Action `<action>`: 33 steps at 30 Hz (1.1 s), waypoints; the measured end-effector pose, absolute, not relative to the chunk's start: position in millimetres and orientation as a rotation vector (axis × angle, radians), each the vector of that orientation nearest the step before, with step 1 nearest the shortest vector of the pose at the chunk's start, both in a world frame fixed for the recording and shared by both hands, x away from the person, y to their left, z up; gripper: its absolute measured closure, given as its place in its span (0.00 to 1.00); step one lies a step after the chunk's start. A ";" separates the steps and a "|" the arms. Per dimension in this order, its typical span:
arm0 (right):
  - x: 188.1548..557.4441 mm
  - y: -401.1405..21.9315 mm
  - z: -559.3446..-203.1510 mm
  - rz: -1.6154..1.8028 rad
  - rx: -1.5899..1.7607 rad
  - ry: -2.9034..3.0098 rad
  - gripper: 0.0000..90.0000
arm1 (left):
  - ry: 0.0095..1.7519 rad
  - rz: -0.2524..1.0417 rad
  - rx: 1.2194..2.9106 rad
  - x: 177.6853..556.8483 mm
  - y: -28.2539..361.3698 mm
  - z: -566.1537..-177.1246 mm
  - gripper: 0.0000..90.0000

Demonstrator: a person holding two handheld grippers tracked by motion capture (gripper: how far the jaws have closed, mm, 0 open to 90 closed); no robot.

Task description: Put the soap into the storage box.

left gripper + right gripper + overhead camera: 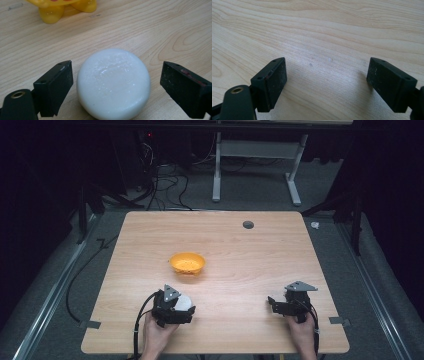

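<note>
A round white puck-like object [113, 83] lies on the wooden table between the jaws of my left gripper [116, 85], which stand open on either side without touching it. From above, the same white object [184, 301] peeks out under the left gripper [176, 309] near the table's front left. An orange bowl [187, 263] stands mid-table, beyond the left gripper; its yellow feet [53, 12] show at the top of the left gripper view. My right gripper [327, 82] is open over bare wood, at the front right [280, 306].
A small dark round hole [248, 224] sits near the table's far edge. Cables and a white desk frame [257, 150] lie on the floor beyond the table. Bare wood [235, 285] stretches between the two grippers.
</note>
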State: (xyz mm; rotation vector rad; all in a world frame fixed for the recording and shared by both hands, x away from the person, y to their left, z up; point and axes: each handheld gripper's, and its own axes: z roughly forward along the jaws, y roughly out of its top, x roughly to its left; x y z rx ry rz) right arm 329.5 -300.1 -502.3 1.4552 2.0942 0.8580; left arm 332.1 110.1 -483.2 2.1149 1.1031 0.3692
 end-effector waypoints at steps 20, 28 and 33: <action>329.5 -300.0 -502.3 0.857 1.456 2.094 0.19 | 1.121 0.404 2.137 332.2 106.8 -498.7 0.26; 329.5 -300.1 -502.3 0.858 1.456 2.094 0.19 | 1.113 0.408 2.131 331.9 107.7 -499.8 0.26; 329.5 -300.1 -502.3 0.858 1.456 2.094 0.19 | 1.096 0.406 2.133 331.3 107.2 -499.8 0.26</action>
